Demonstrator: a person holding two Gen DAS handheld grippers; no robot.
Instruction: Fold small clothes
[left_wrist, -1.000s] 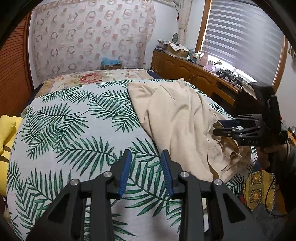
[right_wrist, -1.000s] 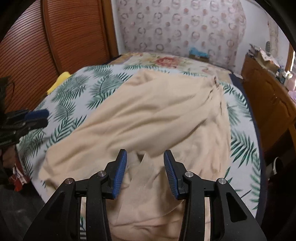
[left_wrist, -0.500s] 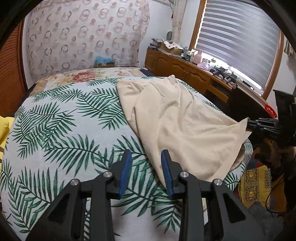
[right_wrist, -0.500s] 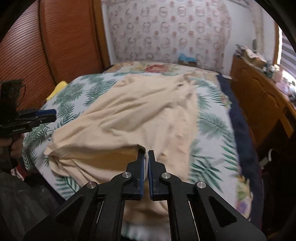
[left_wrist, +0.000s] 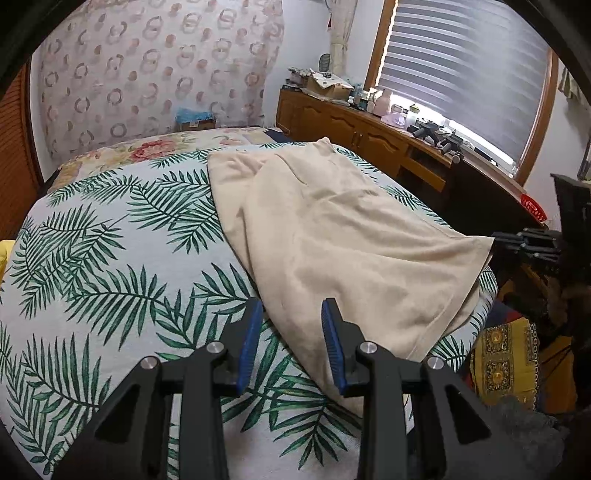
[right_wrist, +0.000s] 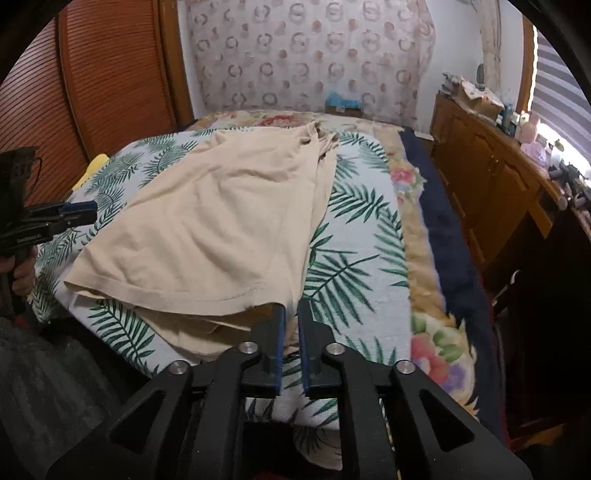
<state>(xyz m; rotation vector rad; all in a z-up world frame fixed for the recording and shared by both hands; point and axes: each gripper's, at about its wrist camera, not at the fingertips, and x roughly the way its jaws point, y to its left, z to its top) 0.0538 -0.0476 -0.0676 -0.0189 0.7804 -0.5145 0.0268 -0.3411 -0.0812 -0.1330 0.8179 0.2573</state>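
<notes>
A beige garment (left_wrist: 343, 236) lies spread on the palm-leaf bedspread (left_wrist: 110, 258); it also shows in the right wrist view (right_wrist: 221, 221). My right gripper (right_wrist: 290, 314) is shut on the garment's hem corner and holds it taut, slightly lifted, at the bed's near edge. In the left wrist view the right gripper (left_wrist: 498, 240) sits at the cloth's right corner. My left gripper (left_wrist: 291, 325) is open and empty, just above the garment's near left edge. It shows at the far left of the right wrist view (right_wrist: 85, 212).
A wooden dresser (left_wrist: 369, 136) with clutter runs along the window wall. A louvred wooden door (right_wrist: 103, 92) stands on the other side. A yellow item (right_wrist: 92, 166) lies at the bed's far edge. A patterned yellow cloth (left_wrist: 506, 362) lies below the bed.
My right gripper shut on the crumpled hem and pulled it back toward the bed's edge, stretching the garment flat. My left gripper stayed open and drifted toward the cloth.
</notes>
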